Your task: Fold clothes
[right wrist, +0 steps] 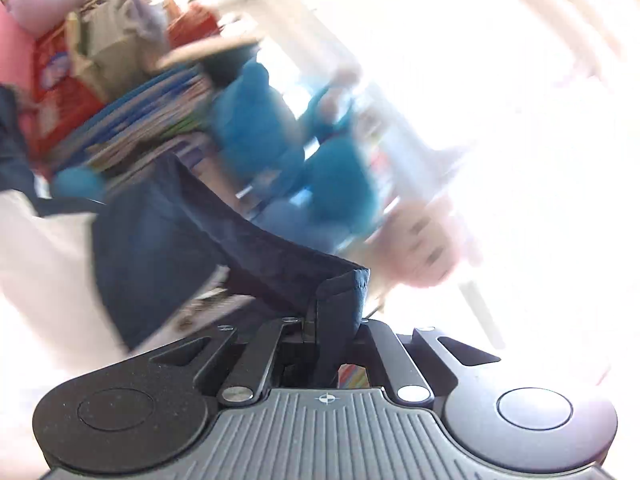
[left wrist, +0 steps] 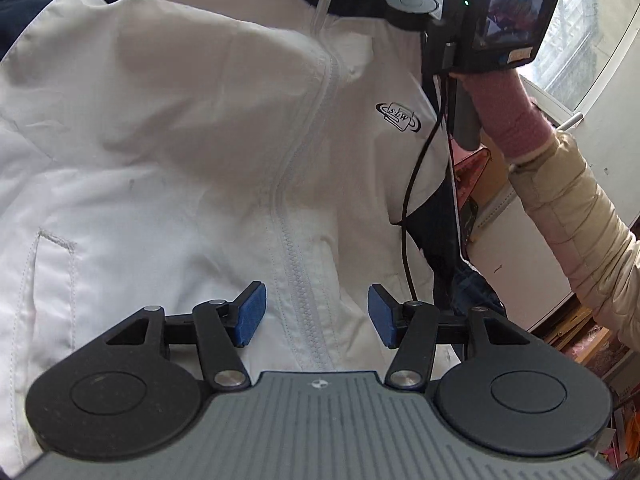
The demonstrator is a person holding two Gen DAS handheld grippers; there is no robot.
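In the left wrist view the white zip-up jacket [left wrist: 180, 152] fills the near and middle field, its zipper [left wrist: 298, 216] running from far to near and a small dark logo [left wrist: 398, 118] on the chest at right. The left gripper [left wrist: 318, 316] hangs just above the zipper with its blue pads [left wrist: 252, 314] spread apart and nothing between them. At far right the person's hand [left wrist: 508, 116], in a pink glove under a cream quilted sleeve [left wrist: 580, 232], holds the other tool up by its handle, with its cable [left wrist: 408, 216] trailing across the jacket's right edge. In the right wrist view, badly smeared, the right gripper [right wrist: 320, 332] has its jaws pressed together on a fold of navy fabric [right wrist: 280, 268], probably the jacket's dark sleeve or trim, stretched away to the left toward white cloth; a stack of books [right wrist: 140, 120] and blue shapes behind are too blurred to name. The risk from here is that the thin pinch lets the navy edge slip out while the cloth is taut, or that the dangling cable drags and rumples the flat front.
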